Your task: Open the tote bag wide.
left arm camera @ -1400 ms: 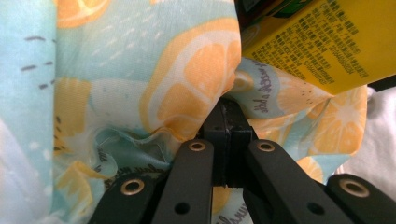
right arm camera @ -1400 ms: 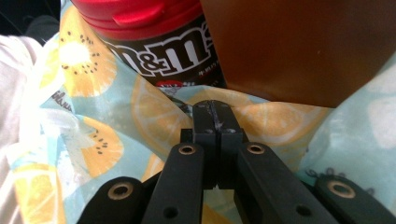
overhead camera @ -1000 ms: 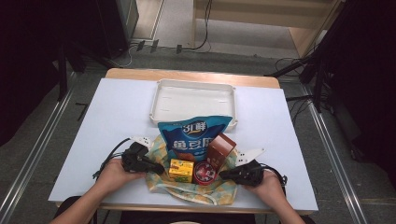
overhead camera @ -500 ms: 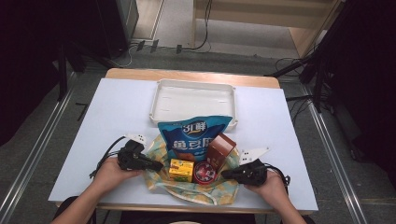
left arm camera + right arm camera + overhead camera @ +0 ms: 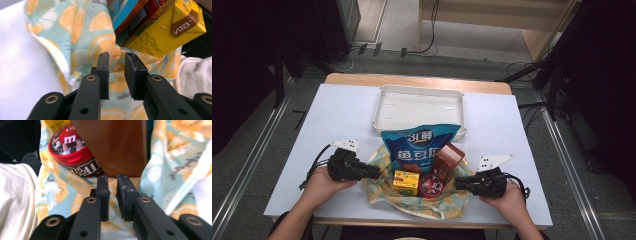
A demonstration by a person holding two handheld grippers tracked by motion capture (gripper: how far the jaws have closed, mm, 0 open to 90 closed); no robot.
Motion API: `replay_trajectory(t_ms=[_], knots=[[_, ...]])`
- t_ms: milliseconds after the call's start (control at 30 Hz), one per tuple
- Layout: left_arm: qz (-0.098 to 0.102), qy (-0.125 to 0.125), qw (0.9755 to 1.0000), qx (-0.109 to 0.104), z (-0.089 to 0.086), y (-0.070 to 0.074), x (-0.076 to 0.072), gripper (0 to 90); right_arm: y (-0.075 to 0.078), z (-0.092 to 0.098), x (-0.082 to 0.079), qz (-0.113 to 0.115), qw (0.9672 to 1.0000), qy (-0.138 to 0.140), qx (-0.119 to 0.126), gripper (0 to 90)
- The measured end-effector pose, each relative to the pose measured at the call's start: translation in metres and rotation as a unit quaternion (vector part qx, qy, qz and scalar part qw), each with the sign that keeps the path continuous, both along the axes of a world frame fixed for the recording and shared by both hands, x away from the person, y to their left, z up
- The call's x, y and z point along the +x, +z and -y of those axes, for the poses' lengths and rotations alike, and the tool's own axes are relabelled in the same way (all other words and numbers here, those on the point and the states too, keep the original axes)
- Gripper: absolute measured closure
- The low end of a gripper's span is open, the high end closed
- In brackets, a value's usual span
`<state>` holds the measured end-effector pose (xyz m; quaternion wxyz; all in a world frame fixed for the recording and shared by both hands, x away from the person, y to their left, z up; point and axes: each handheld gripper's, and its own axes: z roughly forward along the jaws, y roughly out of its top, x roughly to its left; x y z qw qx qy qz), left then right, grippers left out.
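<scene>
An orange-patterned cloth lies at the table's front edge. On it are a blue snack bag, a brown box, a yellow Vita carton and a red M&M's tub. My left gripper is at the cloth's left edge, and its jaws have just been opening. In the left gripper view the gripper stands open over the cloth, pinching nothing, with the carton beyond. My right gripper is at the right edge and has also just been opening. Its jaws show a narrow gap, with cloth behind it.
An empty white tray sits behind the snack bag at mid table. Bare white tabletop stretches to the left and right of the cloth. The person's light clothing is close below the table's front edge.
Both hands have lifted a little and eased outward from the cloth's edges. The cloth and the goods on it have kept their places.
</scene>
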<state>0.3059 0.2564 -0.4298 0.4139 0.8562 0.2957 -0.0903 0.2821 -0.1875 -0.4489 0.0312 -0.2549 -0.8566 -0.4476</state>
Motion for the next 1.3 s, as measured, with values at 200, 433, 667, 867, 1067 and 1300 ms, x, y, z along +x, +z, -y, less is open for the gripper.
replay_trajectory(t_ms=[200, 433, 667, 867, 1067, 1300], knots=[[0.006, 0.009, 0.9999, -0.002, -0.002, 0.005, 0.0, 62.5, 0.007, 0.01, 0.001, 0.011, 0.9997, -0.017, 0.013, 73.1], [0.015, 0.003, 0.9999, -0.002, 0.002, 0.014, 0.006, 47.4, 0.016, 0.025, 0.007, 0.028, 0.9972, -0.061, 0.034, 63.4], [0.023, 0.006, 0.9997, -0.008, 0.001, 0.029, 0.018, 44.4, 0.018, 0.031, 0.025, 0.03, 0.9938, -0.104, 0.026, 58.1], [0.027, -0.004, 0.9995, -0.014, 0.003, 0.041, 0.029, 41.2, 0.024, 0.025, 0.035, 0.032, 0.9926, -0.115, 0.021, 54.4], [0.024, -0.002, 0.9992, -0.032, 0.003, 0.051, 0.044, 40.1, 0.031, 0.024, 0.051, 0.028, 0.9891, -0.143, 0.019, 50.7], [0.023, 0.027, 0.9985, -0.041, 0.0, 0.052, 0.056, 40.8, 0.026, 0.024, 0.066, 0.01, 0.9866, -0.163, 0.011, 50.3]])
